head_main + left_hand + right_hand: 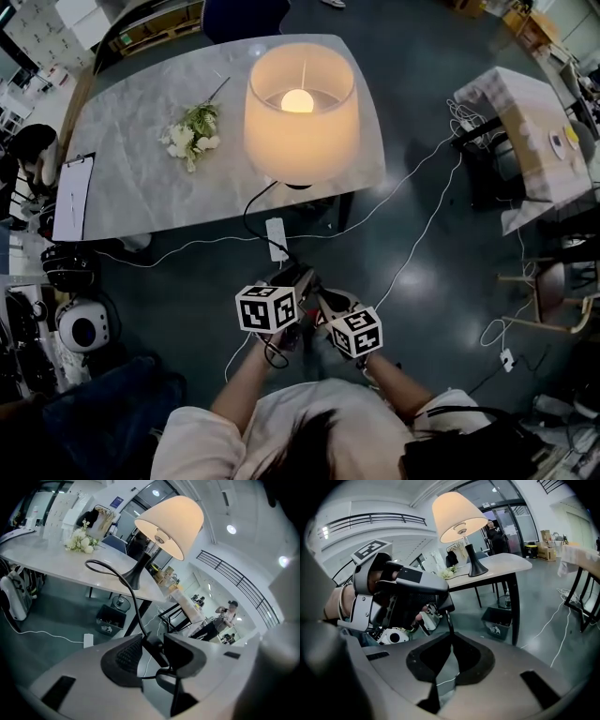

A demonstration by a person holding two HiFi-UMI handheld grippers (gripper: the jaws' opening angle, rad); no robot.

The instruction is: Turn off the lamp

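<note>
The lamp point(300, 112) stands lit on the marble table point(141, 141), its bulb glowing inside the cream shade; it also shows in the left gripper view point(171, 522) and the right gripper view point(457, 515). Its black cord point(251, 211) hangs off the table's near edge toward my grippers. My left gripper point(152, 641) holds the cord's black inline switch point(157, 653) between its pads, which touch it on both sides. Just beside it, my right gripper point(451, 644) is shut on the cord point(449, 620) below the switch. Both grippers point(295, 277) point(323, 300) hover over the floor in front of the table.
A white flower bunch point(192, 131) and a clipboard point(73, 197) lie on the table. A white power adapter point(277, 236) hangs at the table's edge, with white cables trailing over the dark floor. A bin point(110, 618) sits under the table. A second table point(525, 141) stands right.
</note>
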